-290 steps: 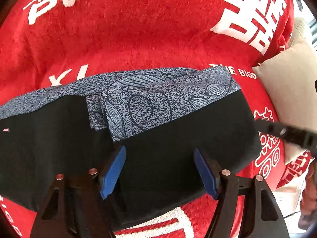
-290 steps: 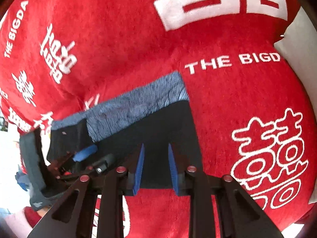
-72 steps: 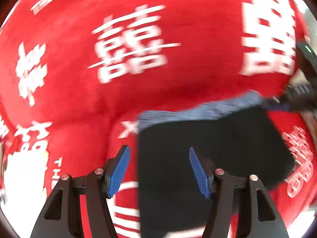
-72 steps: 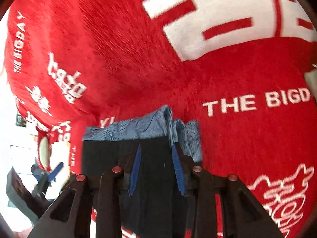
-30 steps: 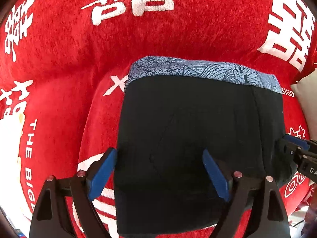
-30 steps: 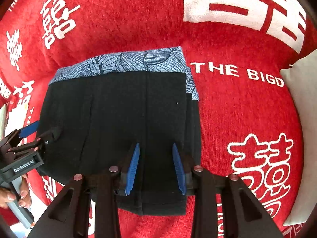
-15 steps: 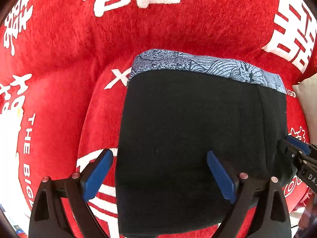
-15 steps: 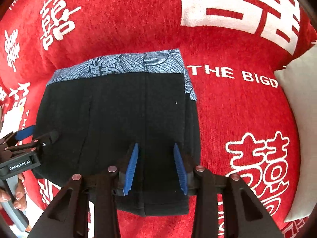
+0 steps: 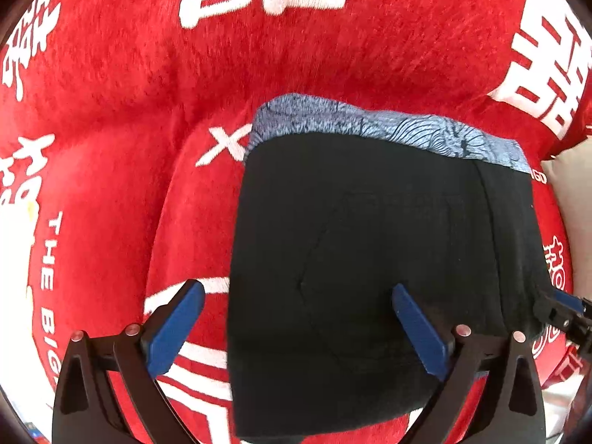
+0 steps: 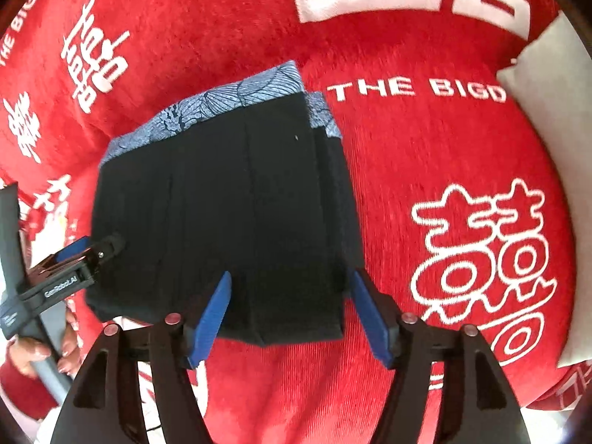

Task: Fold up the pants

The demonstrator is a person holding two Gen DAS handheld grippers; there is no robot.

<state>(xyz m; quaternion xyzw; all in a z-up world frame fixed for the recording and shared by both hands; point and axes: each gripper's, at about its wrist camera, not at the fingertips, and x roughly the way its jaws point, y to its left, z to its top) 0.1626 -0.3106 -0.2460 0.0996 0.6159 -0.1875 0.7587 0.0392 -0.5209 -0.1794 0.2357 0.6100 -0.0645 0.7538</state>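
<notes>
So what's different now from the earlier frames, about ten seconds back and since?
The pants, then spread wide, are now folded into a compact black block, patterned waistband along the far edge. The right claw, which was pinching the cloth a second ago, is opening and has let go; the left claw has spread wider, gripping nothing. The red blanket and pale cushion stayed put.
</notes>
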